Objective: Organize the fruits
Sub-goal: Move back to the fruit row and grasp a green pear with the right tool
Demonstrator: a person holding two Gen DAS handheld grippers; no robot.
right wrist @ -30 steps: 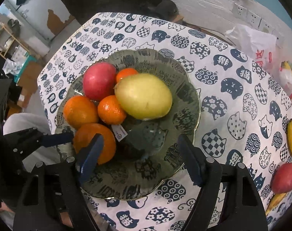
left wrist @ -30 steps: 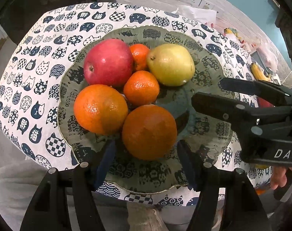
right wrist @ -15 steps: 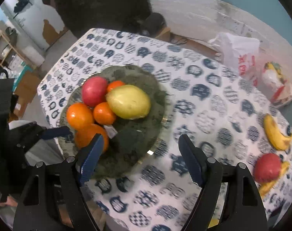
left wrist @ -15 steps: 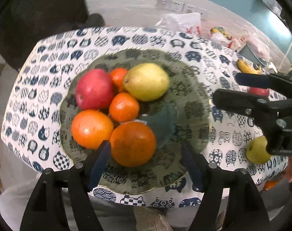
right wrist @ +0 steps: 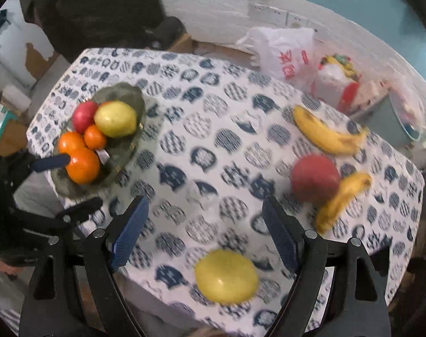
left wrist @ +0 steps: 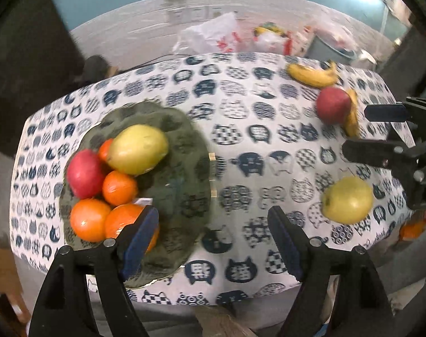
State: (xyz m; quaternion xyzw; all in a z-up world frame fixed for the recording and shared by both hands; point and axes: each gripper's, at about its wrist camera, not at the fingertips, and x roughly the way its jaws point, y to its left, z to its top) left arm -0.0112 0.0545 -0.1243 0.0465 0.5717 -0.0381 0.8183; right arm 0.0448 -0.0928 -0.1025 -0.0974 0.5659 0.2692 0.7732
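Both grippers' fingers are opening, empty, between fruits; next the right gripper [right wrist: 204,230] should drop over the yellow apple [right wrist: 226,275] for the plate [right wrist: 126,151]

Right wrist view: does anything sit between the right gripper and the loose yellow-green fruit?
Nothing visible does. The yellow-green fruit lies alone on the tablecloth just ahead of the empty, opening right gripper; the red apple sits off to one side.

Both wrist cams look steeply down from above, L nearer the plate [left wrist: 201,151]; both show the tablecloth [right wrist: 213,129].
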